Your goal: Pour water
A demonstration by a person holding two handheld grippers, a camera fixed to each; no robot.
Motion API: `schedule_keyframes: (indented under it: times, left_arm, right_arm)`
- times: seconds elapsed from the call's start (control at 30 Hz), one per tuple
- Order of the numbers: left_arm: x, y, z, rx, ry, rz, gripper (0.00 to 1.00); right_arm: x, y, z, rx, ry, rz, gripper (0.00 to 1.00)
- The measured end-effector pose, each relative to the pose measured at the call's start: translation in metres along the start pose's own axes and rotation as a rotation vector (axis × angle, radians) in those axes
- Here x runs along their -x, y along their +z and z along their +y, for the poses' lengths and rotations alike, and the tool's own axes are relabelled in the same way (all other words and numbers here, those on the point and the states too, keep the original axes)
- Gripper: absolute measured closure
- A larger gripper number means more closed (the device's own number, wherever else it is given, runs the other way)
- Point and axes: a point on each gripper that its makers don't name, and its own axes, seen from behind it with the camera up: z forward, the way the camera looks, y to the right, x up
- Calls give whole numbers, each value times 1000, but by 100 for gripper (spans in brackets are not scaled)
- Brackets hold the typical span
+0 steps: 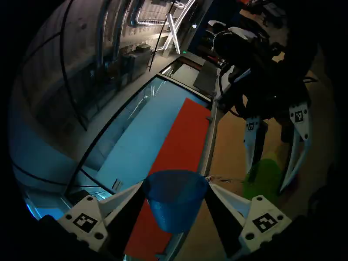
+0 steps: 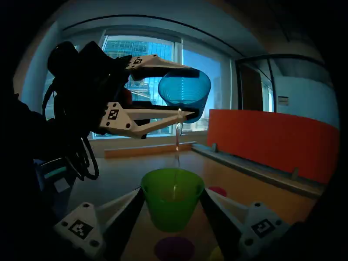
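Water (image 2: 177, 135) – a thin clear stream – falls from the lip of the translucent blue plastic cup (image 2: 184, 89) into the translucent green plastic cup (image 2: 172, 198) directly below.

Blue cup: held high above the wooden desk (image 2: 122, 174) and tipped. The left gripper (image 2: 185, 90) has one of its fingers on each side of the wall, pinching it at about mid-height.

Green cup: between the fingers of the right gripper (image 2: 172, 193), which close on its sides. Whether its base rests on the desk, I cannot tell.

Handling, judged: both cups look thin-walled and light, likely to flex if squeezed hard. Mid-wall is the sensible hold – the rim would deform and the taper invites slipping downward. Wet plastic may be slick. The green cup gains weight as it fills; the blue one lightens.

Room: an orange partition panel (image 2: 269, 139) with a metal rail at its foot runs along one side of the desk, near the pour. The other side is open desk toward the window. Black cables (image 2: 87, 161) hang from the left gripper, clear of the stream. A purple disc (image 2: 174, 249) lies on the desk just before the green cup.
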Motion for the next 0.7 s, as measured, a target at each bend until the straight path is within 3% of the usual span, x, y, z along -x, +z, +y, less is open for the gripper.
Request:
schedule_keyframes:
  times: [0.7]
  left_arm:
    - [-3,-2,0,-2,60,7,12]
  right_arm:
    - [-2,-3,1,3,-5,2,10]
